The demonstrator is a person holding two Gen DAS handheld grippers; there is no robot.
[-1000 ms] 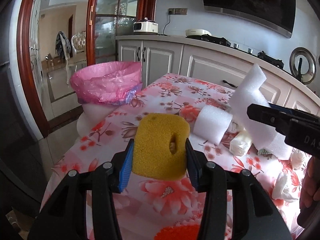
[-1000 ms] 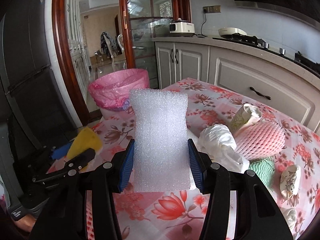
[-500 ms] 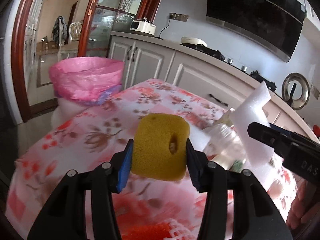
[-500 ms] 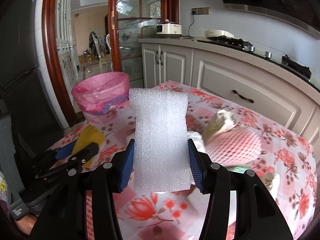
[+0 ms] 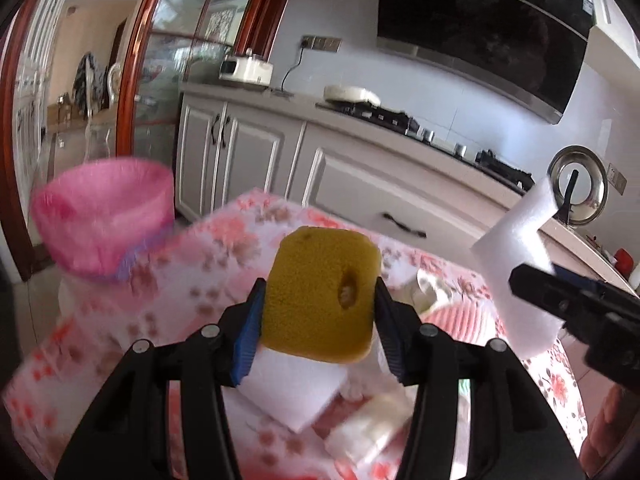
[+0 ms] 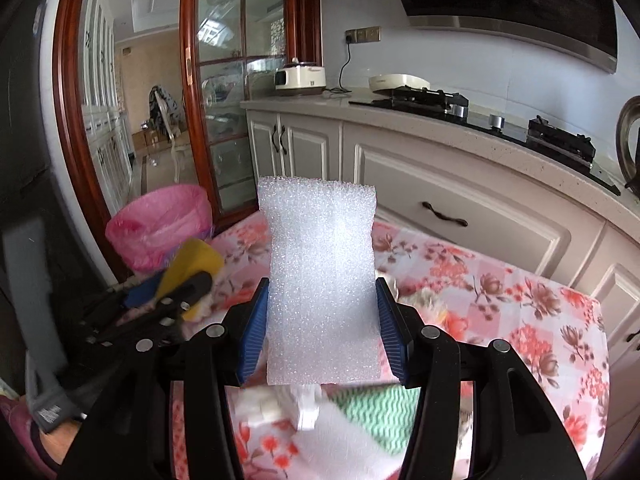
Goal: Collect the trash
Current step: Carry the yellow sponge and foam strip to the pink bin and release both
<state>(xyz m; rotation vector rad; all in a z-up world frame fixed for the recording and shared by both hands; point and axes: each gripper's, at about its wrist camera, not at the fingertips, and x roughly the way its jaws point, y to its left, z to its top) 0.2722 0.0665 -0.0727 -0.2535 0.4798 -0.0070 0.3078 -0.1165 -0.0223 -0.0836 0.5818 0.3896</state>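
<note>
Floral pink cloth covers the table (image 6: 520,292), the widest thing in either view, and much of it is blurred or hidden behind the gripper bodies. Behind it runs a run of white cabinets (image 6: 460,184) under a stone counter with a hob (image 6: 440,102); the dark range hood (image 5: 480,20) is cut off at the top edge in both views. The bin lined with a pink bag (image 5: 102,216) stands beyond the table's far corner, at about nine o'clock in the left wrist view and smeared by motion; the right wrist view shows it sharper, partly covered by the left gripper. The right gripper (image 6: 320,324) clamps a tall slab of white foam (image 6: 322,280), pads pressed on its lower sides. The left gripper (image 5: 318,320) holds a yellow sponge (image 5: 320,294) with a hole in its face; its jaws have just been easing wider, with the sponge between the pads and touching both. Only the left wrist view shows that hole and the foam from the side at three o'clock. Only the right wrist view shows a green wavy cloth (image 6: 380,412) at six o'clock. The white scraps (image 5: 372,428) under the sponge are too blurred to name.
</note>
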